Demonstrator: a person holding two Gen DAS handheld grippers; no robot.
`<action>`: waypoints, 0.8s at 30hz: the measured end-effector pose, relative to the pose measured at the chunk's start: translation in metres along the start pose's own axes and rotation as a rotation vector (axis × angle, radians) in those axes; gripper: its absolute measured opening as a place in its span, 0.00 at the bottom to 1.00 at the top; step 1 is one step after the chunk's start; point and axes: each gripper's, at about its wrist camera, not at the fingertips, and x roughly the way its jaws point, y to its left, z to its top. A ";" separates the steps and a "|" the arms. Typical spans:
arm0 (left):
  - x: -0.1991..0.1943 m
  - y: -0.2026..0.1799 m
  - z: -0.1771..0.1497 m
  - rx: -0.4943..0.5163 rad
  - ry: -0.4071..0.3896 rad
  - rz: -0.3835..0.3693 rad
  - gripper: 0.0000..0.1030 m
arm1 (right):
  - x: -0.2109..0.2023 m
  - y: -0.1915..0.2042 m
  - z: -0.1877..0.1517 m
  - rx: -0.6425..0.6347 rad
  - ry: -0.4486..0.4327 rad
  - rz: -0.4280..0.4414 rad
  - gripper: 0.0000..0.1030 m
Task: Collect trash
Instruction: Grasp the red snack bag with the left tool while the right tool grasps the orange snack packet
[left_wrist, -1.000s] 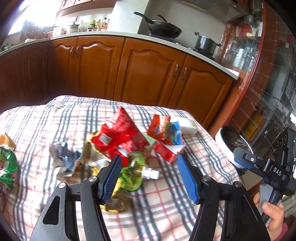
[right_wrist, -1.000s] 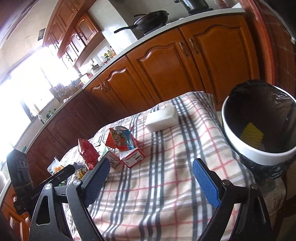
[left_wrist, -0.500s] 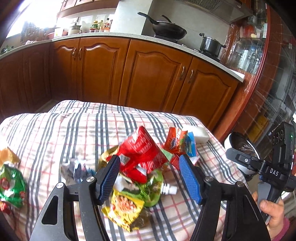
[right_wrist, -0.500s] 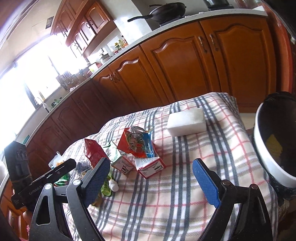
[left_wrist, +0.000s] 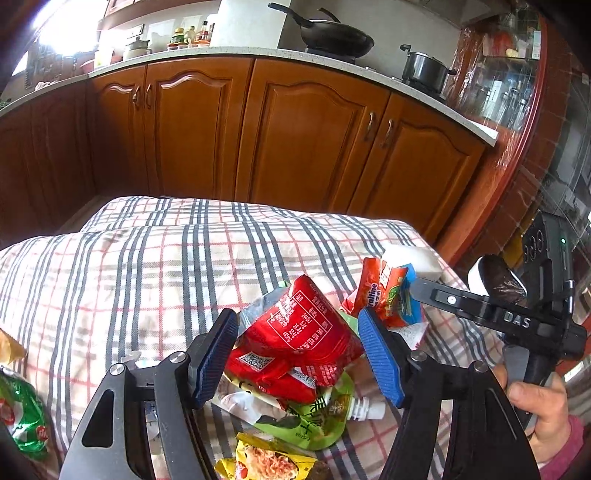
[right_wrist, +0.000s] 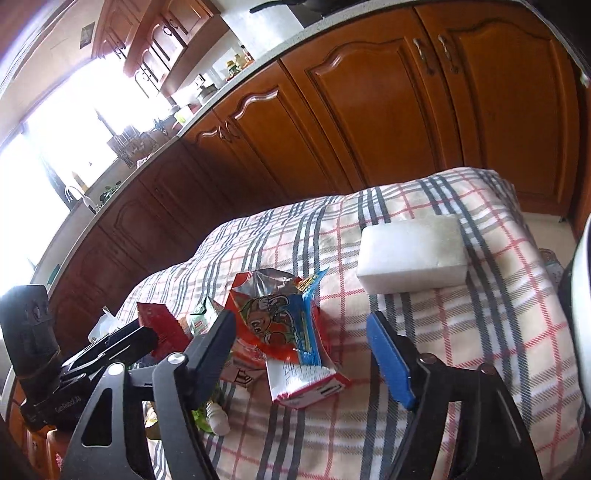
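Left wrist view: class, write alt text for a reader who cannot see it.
The open left gripper straddles a red snack bag atop a wrapper pile on a plaid tablecloth. The right gripper reaches in from the right; wooden cabinets stand behind.

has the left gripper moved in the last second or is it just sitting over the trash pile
Yes. The left gripper has moved forward over the checked tablecloth; its open jaws now flank the red snack bag, which earlier lay ahead of them.

Left gripper (left_wrist: 299, 354) wide apart around red snack bag (left_wrist: 295, 332), checked tablecloth (left_wrist: 147, 266)
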 end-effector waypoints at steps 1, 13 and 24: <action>0.002 0.000 0.000 0.004 0.000 0.009 0.58 | 0.004 -0.001 0.001 0.000 0.008 0.001 0.63; -0.017 -0.006 -0.003 0.031 -0.045 -0.026 0.24 | -0.002 0.014 -0.006 -0.062 -0.005 -0.003 0.00; -0.053 -0.023 -0.015 0.047 -0.101 -0.116 0.23 | -0.060 0.012 -0.016 -0.075 -0.078 -0.003 0.00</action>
